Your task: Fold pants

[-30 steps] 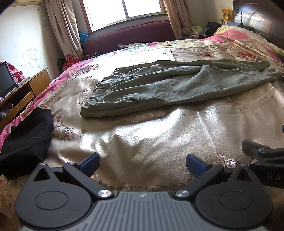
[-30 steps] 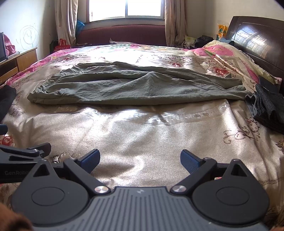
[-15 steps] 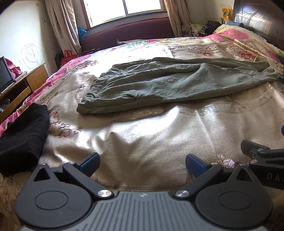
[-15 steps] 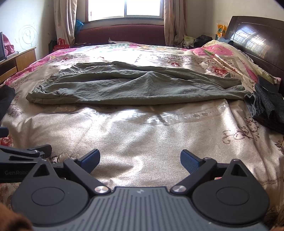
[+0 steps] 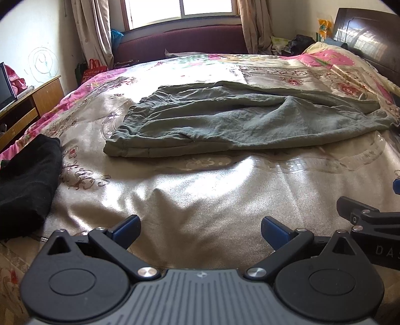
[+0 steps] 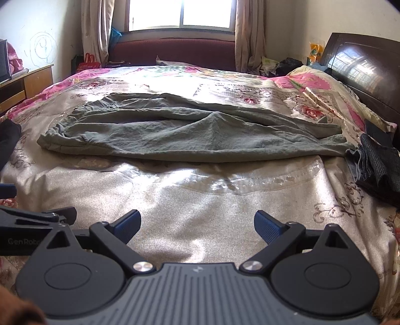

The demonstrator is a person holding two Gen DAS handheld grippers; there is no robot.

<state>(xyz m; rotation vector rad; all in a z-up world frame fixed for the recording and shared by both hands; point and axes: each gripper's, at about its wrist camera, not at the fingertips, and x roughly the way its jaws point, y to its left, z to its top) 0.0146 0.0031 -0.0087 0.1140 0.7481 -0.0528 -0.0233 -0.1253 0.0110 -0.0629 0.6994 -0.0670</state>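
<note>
The grey-green crumpled cotton pants (image 5: pixel 240 120) lie stretched sideways across the middle of the bed with the shiny beige and pink floral satin cover (image 5: pixel 200 190). In the left wrist view the waistband end sits at centre left of the frame and the legs run to the right edge; in the right wrist view the pants (image 6: pixel 195 132) span the middle band of the frame, with a raised ridge of fabric near their centre.

The left gripper (image 5: pixel 200 228) hangs at the bottom of its frame above bare cover, well short of the pants; its jaws stand wide apart with nothing between the blue-padded fingertips (image 5: pixel 127 226). The right gripper (image 6: pixel 197 225) is posed the same way at the bottom of its own frame, jaws spread wide and empty, also well apart from the pants. Each gripper shows at the lower edge of the other's view, so they are side by side.

A black folded garment (image 5: pixel 25 182) rests on the cover at the left edge of the left wrist view. A dark grey knitted cloth (image 6: pixel 377 167) lies at the right edge of the right wrist view, just beside the leg ends. A dark wooden headboard (image 6: pixel 362 65) fills the upper right, a bright window (image 6: pixel 182 13) the top centre, and a wooden cabinet (image 5: pixel 27 105) the upper left.
</note>
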